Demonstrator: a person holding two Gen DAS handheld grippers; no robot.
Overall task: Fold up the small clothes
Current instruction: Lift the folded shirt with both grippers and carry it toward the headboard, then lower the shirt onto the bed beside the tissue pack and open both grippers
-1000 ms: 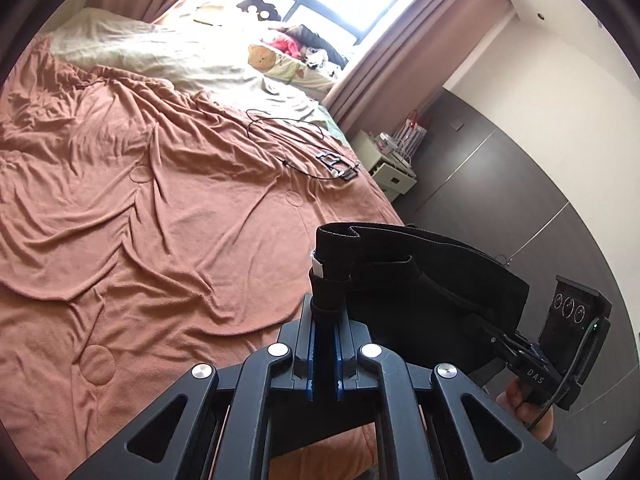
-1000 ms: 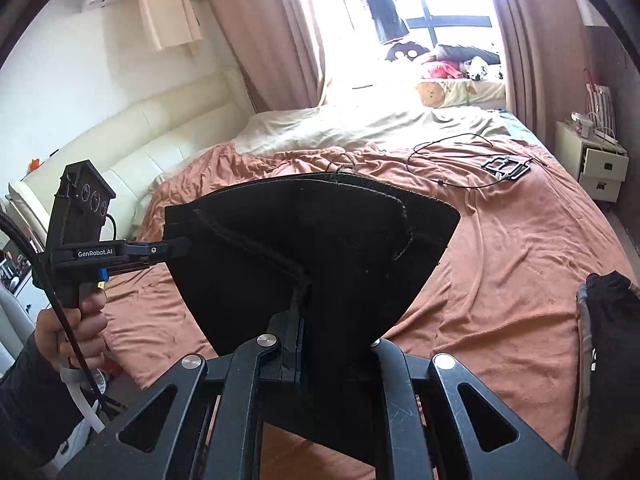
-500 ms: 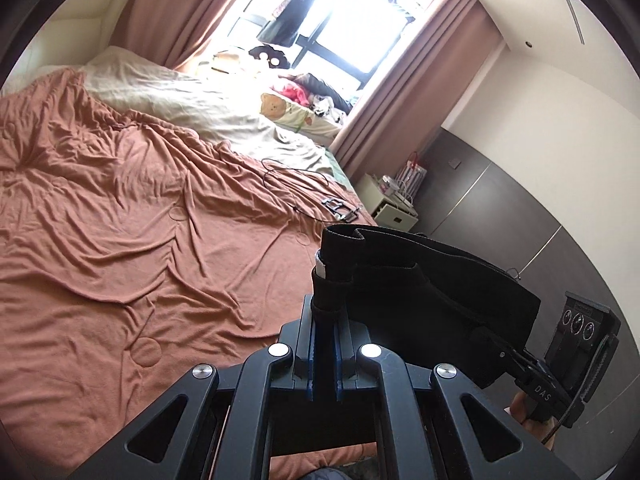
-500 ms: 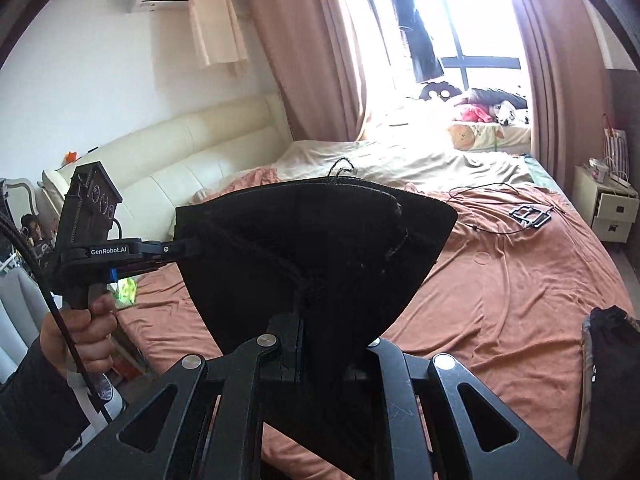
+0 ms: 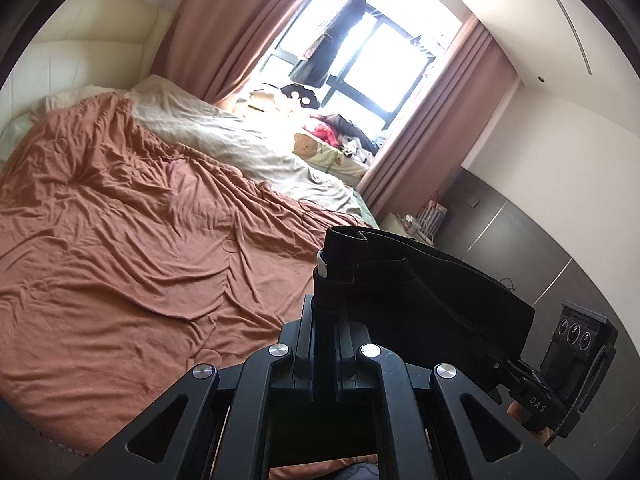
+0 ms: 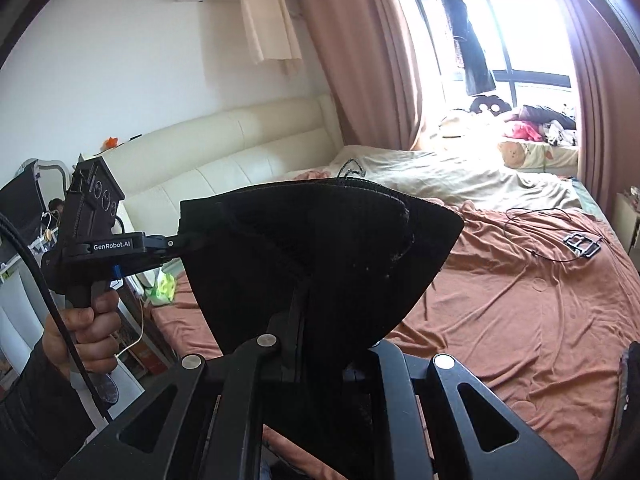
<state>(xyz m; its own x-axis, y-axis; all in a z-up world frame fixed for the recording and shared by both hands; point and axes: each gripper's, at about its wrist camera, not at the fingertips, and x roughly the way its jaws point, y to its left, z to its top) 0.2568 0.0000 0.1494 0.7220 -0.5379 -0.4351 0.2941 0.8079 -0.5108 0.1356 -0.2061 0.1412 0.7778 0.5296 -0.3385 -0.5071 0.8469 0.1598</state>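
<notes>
A small black garment (image 5: 432,296) hangs stretched in the air between both grippers, above the near edge of the bed. My left gripper (image 5: 330,304) is shut on its waistband corner. It also shows in the right wrist view (image 6: 176,245) at the left, pinching the garment's (image 6: 320,256) edge. My right gripper (image 6: 304,300) is shut on the other side; the cloth hides its fingertips. It also shows in the left wrist view (image 5: 500,364) at the lower right.
The bed has a rumpled rust-orange sheet (image 5: 132,248) and a cream blanket (image 5: 224,140) toward the window. A black cable and a buckle (image 6: 580,244) lie on the sheet. A dark pile of clothes (image 6: 630,400) sits at the right edge. A nightstand (image 5: 416,228) stands beside the bed.
Both grippers have lifted and tilted upward with the garment still held between them; more wall and window, less bed, is in view.
</notes>
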